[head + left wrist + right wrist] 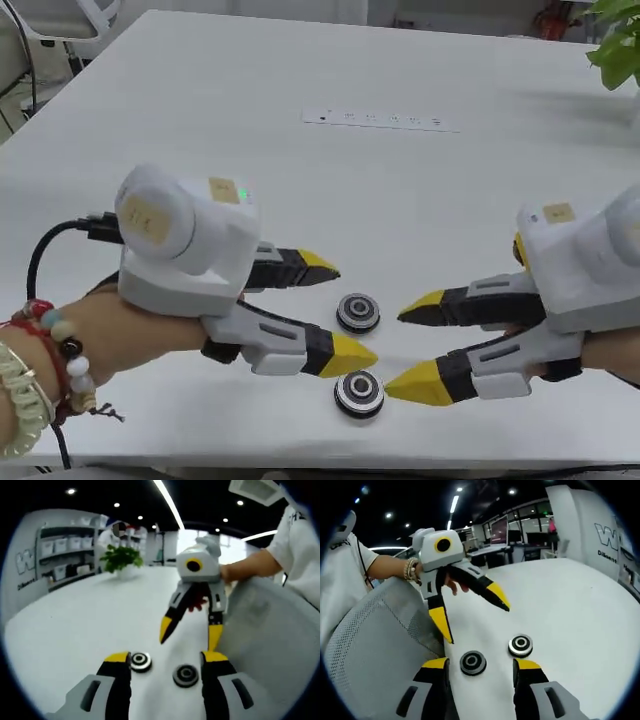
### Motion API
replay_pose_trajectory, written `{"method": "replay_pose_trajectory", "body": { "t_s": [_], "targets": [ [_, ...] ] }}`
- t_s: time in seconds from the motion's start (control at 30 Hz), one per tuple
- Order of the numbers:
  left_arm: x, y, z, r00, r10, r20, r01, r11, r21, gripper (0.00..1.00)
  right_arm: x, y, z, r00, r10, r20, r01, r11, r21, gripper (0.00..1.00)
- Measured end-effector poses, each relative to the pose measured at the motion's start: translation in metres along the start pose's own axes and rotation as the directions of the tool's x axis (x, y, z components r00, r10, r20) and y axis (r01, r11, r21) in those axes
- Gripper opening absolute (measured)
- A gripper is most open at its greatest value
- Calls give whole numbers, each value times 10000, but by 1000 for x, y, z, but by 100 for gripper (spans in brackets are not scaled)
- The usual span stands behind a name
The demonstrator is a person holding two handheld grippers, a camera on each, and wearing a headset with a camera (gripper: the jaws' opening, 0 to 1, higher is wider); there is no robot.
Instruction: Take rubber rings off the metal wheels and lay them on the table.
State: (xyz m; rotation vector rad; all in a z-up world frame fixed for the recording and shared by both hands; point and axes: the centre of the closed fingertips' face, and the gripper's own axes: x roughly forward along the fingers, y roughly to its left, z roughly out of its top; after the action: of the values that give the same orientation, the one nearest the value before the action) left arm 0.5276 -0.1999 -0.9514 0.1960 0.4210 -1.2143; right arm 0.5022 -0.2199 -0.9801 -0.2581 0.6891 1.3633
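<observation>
Two small metal wheels with black rubber rings lie flat near the white table's front edge: a far wheel [358,312] [140,661] [520,645] and a near wheel [359,393] [185,675] [473,662]. My left gripper [345,312] [166,657] [475,620] comes in from the left, open, its yellow tips on either side of the far wheel without touching it. Facing it from the right, my right gripper [400,350] [189,636] [481,664] is open too, with its lower tip close beside the near wheel. Both rings sit on their wheels.
A white power strip [380,120] lies across the middle of the table [200,120]. A green plant [615,45] [120,557] stands at the far right corner. A grey mesh chair back [380,630] [270,625] sits at the table's front edge, with shelves behind.
</observation>
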Motion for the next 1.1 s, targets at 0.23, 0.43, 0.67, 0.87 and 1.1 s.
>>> {"method": "replay_pose_trajectory", "body": {
  "t_s": [0.23,0.43,0.67,0.87,1.1],
  "targets": [
    [12,-13,-17,9973,-412,-609,412,9992,-2,43,17,3,-25,9964,138,-841,-125,9998,160,45],
    [19,-22,-34,9889,-677,-1320,743,9962,454,40,21,4,-32,9924,137,-1219,-164,9996,-212,40],
    [24,-31,-38,9835,-957,-1538,1064,9923,627,24,21,5,-31,9927,172,-1191,-246,9979,-604,32],
    [26,-37,-46,9760,-1136,-1860,1318,9873,885,18,22,5,-31,9921,138,-1250,-234,9969,-756,30],
    [25,-34,-44,9784,-1066,-1769,1322,9813,1398,16,22,4,-30,9927,77,-1206,-175,9966,-811,27]
  ]
}}
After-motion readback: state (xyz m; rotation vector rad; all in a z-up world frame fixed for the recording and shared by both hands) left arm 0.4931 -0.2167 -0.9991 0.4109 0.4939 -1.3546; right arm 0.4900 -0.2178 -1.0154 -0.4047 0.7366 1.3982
